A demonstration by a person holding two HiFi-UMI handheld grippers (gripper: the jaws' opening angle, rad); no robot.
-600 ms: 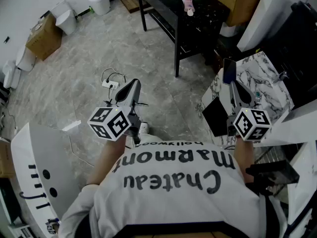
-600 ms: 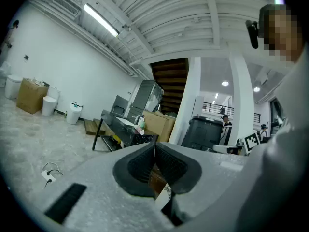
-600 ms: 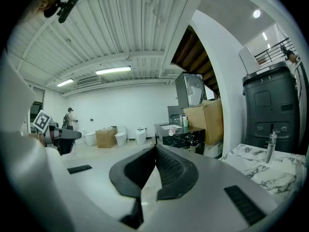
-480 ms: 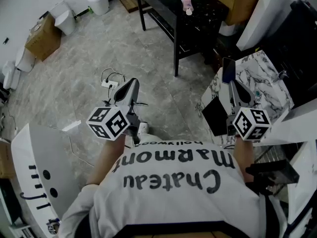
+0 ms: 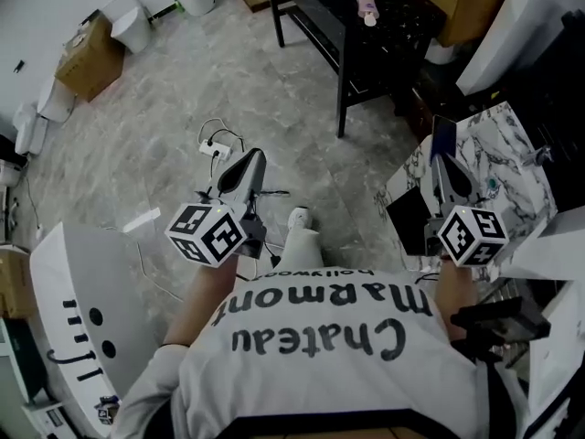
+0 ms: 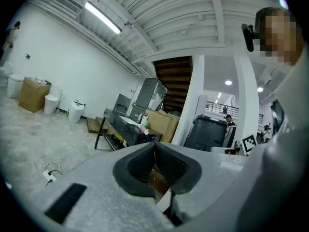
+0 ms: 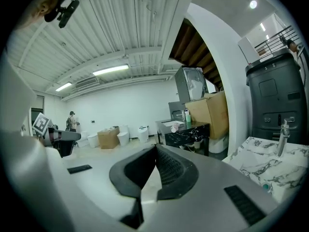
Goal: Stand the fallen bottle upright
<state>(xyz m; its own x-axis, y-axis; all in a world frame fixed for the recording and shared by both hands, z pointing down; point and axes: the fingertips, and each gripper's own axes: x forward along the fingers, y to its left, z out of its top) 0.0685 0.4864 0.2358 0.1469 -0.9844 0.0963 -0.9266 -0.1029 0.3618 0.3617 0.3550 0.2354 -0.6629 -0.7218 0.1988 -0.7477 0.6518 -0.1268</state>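
Head view: one bottle [image 5: 368,5], left gripper [image 5: 249,159], right gripper [image 5: 442,163].

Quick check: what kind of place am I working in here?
Probably a warehouse-style workshop or storeroom: ribbed metal ceiling with a strip light, a cardboard box and what look like toilets by the wall, a marble counter with a tap.

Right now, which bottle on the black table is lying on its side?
The pink bottle: it lies flat on the black table, while the green bottle near it stands upright.
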